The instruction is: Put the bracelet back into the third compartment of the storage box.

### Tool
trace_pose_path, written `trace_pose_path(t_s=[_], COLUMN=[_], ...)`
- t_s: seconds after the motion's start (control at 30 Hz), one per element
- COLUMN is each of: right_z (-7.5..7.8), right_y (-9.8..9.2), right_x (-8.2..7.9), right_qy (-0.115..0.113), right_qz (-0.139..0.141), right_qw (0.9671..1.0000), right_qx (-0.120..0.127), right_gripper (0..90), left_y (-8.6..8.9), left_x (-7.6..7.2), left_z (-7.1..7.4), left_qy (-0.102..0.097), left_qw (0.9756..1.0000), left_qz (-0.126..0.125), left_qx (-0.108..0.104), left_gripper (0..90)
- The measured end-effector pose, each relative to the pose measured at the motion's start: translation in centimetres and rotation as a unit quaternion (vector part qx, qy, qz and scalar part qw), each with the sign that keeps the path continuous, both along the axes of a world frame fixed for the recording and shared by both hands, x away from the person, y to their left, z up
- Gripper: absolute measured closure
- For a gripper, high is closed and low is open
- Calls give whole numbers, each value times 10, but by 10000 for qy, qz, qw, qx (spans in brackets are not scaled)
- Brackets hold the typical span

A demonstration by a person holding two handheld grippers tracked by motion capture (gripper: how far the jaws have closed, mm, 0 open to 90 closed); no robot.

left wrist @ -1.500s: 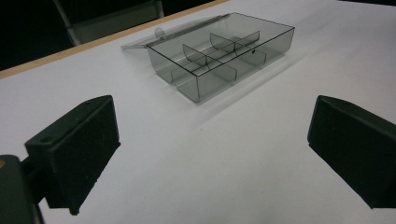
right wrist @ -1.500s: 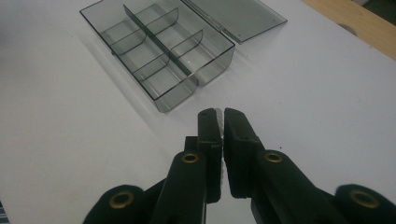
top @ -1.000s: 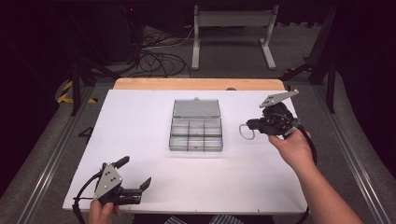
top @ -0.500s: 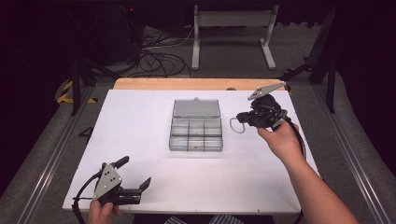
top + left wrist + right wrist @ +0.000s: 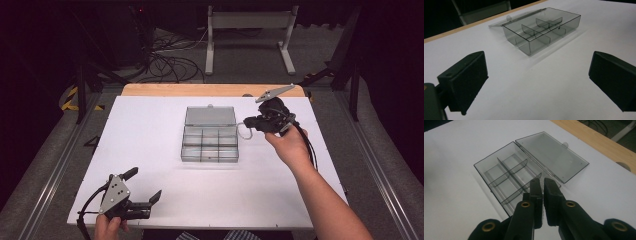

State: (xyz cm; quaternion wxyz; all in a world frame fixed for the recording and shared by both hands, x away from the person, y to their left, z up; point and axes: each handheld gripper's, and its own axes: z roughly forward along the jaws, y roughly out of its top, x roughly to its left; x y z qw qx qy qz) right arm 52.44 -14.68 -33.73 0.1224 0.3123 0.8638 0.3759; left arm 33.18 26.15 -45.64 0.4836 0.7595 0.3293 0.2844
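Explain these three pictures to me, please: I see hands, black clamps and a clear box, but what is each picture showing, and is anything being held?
No robot is here. A person holds a two-jaw clamp tool, called a gripper, in each hand. The high view looks down on a white table from above the person's side. The left gripper sits near the table's front edge; the right gripper is raised just right of a clear plastic organiser box.

The other two pictures come from small cameras riding on the grippers, looking along their black jaws. In the left gripper view the left gripper's jaws stand wide apart, with the box farther off. In the right gripper view the right gripper has its jaws nearly together with nothing visible between them, hanging over the box.

The box lies open, its lid folded back flat, its divided compartments apparently empty. Neither gripper holds anything.
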Motion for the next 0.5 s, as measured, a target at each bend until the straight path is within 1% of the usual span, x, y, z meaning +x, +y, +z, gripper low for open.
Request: trace_pose_path(t_s=[0.2, 0.4, 0.5], right_z=[-3, -5, -8], right_y=[8, 15, 20], right_x=[5, 9, 11], right_qy=[45, 21, 17], right_qz=[-39, -21, -27], right_qw=[9999, 9999, 9999], right_qx=[119, 104, 159], right_gripper=[861, 861, 860], left_y=[0, 0, 0], left_x=[0, 0, -1], left_z=[0, 0, 0], left_qy=[-6, -7, 20], left_qw=[10000, 10000, 10000], left_qz=[-5, -11, -8], left_qx=[1, -1, -49], left_gripper=[29, 29, 29])
